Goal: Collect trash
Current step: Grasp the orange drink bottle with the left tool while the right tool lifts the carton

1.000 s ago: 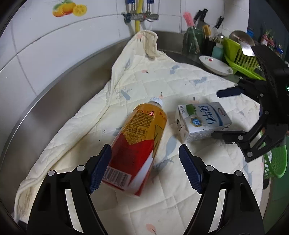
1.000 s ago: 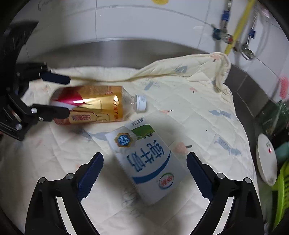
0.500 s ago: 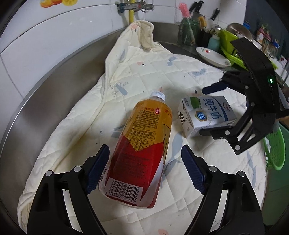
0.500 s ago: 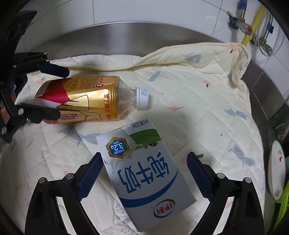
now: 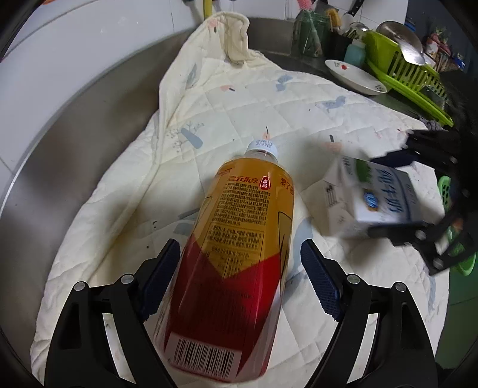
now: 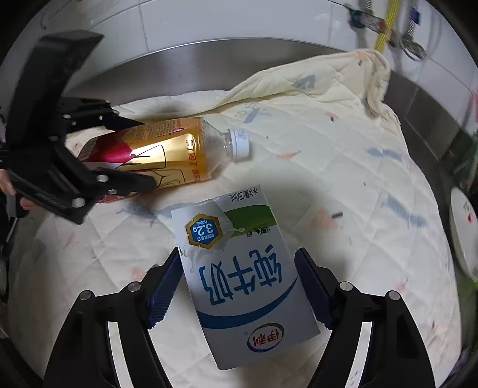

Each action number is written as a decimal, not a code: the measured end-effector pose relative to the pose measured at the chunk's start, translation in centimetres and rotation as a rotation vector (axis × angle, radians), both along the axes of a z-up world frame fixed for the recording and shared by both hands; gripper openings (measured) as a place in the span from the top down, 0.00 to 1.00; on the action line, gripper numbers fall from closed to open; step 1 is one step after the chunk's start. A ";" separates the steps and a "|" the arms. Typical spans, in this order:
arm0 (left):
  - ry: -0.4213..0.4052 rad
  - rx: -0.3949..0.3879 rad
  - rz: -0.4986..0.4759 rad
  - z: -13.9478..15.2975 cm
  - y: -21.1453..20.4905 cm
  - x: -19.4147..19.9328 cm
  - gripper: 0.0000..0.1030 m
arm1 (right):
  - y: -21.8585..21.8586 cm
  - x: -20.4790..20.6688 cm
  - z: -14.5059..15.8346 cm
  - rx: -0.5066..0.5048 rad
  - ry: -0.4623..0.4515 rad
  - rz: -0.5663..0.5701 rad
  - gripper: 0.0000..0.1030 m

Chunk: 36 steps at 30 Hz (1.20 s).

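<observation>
A tea bottle with a red and gold label and a white cap lies on a cream quilted cloth, cap pointing away. My left gripper straddles its lower half, open, with a gap at the right pad. From the right wrist view the same bottle shows between the left gripper's fingers. A white and blue milk carton lies flat to the bottle's right. My right gripper is closing around it, the pads almost at its sides. The carton looks blurred in the left wrist view.
The cloth covers a steel counter against a white tiled wall. At the back right are a white plate, a green dish rack and utensil holders. A green basket sits off the right edge. Taps hang on the wall.
My left gripper has come down and forward, so the bottle now lies deep between its fingers. The right gripper has narrowed around the carton, which now lies straighter between its pads.
</observation>
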<state>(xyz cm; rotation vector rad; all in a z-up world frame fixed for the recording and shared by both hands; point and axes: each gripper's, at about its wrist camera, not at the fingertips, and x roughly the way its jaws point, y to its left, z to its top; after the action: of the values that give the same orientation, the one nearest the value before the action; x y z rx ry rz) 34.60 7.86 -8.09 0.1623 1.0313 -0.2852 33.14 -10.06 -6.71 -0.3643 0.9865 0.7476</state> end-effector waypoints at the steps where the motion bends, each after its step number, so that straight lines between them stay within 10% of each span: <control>1: 0.000 -0.001 0.001 -0.1 -0.1 0.1 0.21 | -0.3 -0.1 0.0 0.003 0.004 -0.012 0.29; 13: -0.054 0.094 -0.023 0.0 -2.0 -1.4 0.34 | -4.1 -4.4 0.6 0.086 0.028 -0.155 0.30; 36: -0.128 -0.144 -0.104 3.5 -8.3 -10.0 0.36 | -24.7 -16.0 1.4 0.120 -0.031 -0.648 0.29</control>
<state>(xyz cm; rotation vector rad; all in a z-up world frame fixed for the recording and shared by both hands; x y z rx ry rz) 24.61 -0.46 -4.63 0.1032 0.8732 -0.4365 17.12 -34.72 -5.32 0.0570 0.9495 0.2078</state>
